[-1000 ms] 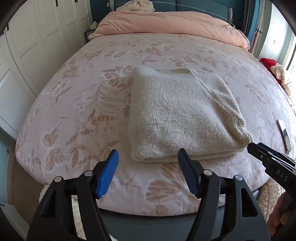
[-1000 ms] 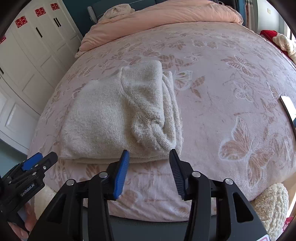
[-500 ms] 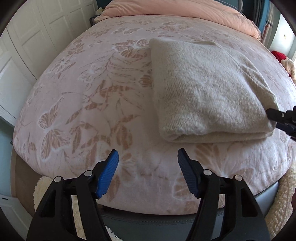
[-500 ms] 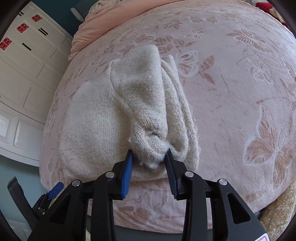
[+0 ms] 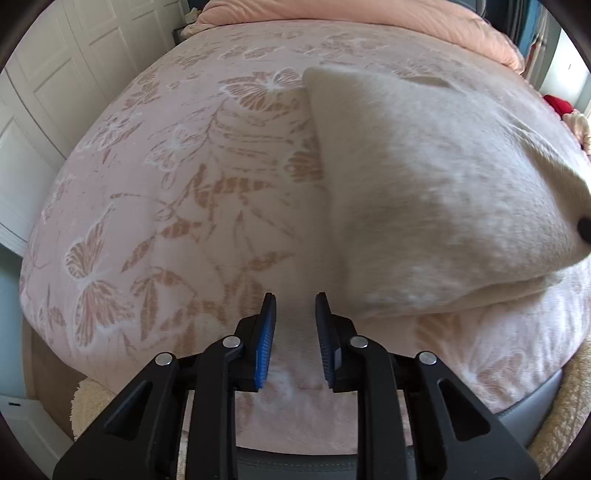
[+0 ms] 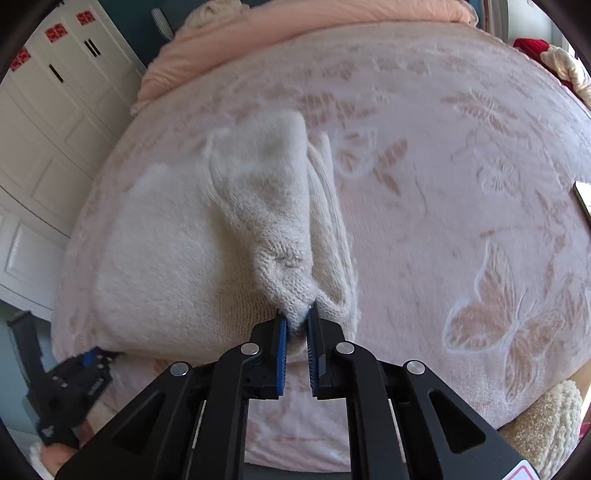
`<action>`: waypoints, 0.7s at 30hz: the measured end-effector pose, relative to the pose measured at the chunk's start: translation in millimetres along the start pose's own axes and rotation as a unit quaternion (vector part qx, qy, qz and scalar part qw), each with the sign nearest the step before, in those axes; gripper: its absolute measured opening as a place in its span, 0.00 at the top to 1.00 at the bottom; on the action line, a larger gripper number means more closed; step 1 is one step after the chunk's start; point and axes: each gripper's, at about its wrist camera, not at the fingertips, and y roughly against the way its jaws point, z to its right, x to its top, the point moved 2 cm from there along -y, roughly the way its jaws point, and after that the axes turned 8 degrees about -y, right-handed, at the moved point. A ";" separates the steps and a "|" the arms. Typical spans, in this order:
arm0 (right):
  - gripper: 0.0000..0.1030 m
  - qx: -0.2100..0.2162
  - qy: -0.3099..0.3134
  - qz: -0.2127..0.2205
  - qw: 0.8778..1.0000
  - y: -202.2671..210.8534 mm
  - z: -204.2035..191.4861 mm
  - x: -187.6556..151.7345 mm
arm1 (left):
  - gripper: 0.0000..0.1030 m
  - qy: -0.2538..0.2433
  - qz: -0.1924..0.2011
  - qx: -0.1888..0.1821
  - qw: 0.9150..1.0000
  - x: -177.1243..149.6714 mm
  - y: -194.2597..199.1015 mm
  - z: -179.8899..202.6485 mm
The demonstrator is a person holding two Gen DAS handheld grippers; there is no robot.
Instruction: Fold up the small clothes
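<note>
A folded cream knitted sweater (image 6: 207, 236) lies on the pink butterfly-print bed. My right gripper (image 6: 296, 316) is shut on the sweater's near right corner, where knit bunches between the blue pads and lifts a little. In the left wrist view the sweater (image 5: 436, 192) fills the right side, its right corner raised by the right gripper's tip (image 5: 583, 230). My left gripper (image 5: 294, 301) is nearly closed with a narrow gap. It holds nothing and hovers over bare bedspread just left of the sweater's near left corner. It also shows at the lower left of the right wrist view (image 6: 79, 376).
The bed (image 5: 155, 206) drops off at its near edge to a grey frame and a fluffy rug (image 6: 546, 424). A pink duvet (image 6: 295, 26) lies at the headboard. White wardrobe doors (image 6: 48, 122) stand to the left. A phone (image 6: 583, 199) lies on the bed at right.
My right gripper has closed on the sweater's near right corner and lifted it. My left gripper has narrowed from wide open to nearly closed and moved closer to the bed.
</note>
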 end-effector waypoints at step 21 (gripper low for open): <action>0.96 -0.040 0.064 0.065 0.995 40.2 -19.0 -0.4 | 0.59 -0.003 0.064 -0.058 0.996 16.4 57.0 35.6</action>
